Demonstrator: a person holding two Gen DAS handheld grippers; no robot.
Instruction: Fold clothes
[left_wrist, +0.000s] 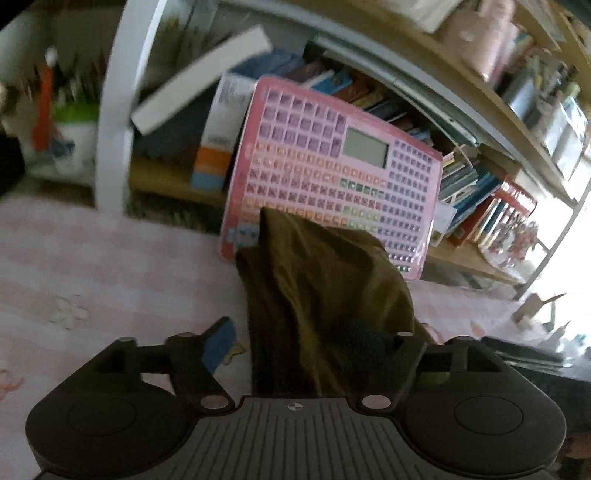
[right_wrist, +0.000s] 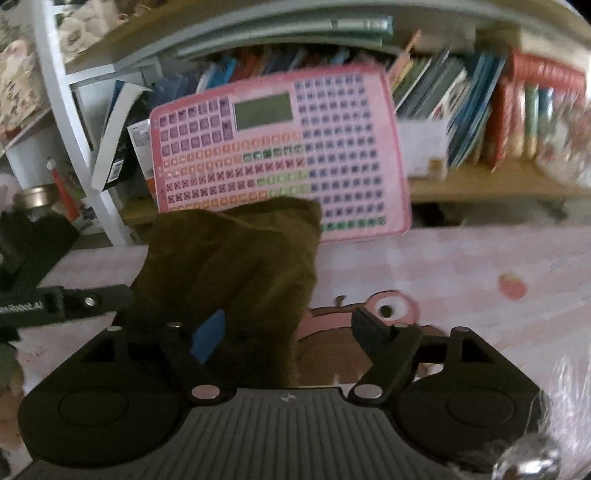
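Note:
An olive-brown garment (left_wrist: 325, 280) rises in a bunched heap on the pink patterned sheet (left_wrist: 110, 266), right in front of my left gripper (left_wrist: 295, 339). Its jaws stand wide apart. The cloth lies between them and drapes over the right finger, while the blue-padded left finger (left_wrist: 218, 343) is clear of it. In the right wrist view the same garment (right_wrist: 236, 258) stands at the left side of my right gripper (right_wrist: 288, 336), against its blue-padded left finger (right_wrist: 208, 339). The right finger (right_wrist: 369, 332) is bare over the sheet (right_wrist: 461, 266). Neither gripper pinches the cloth.
A pink toy keyboard panel (left_wrist: 332, 166) (right_wrist: 280, 147) leans against a low bookshelf (right_wrist: 480, 181) full of books just behind the garment. A white shelf post (left_wrist: 114, 110) stands at the left. A black labelled bar (right_wrist: 55, 299) pokes in at the right view's left edge.

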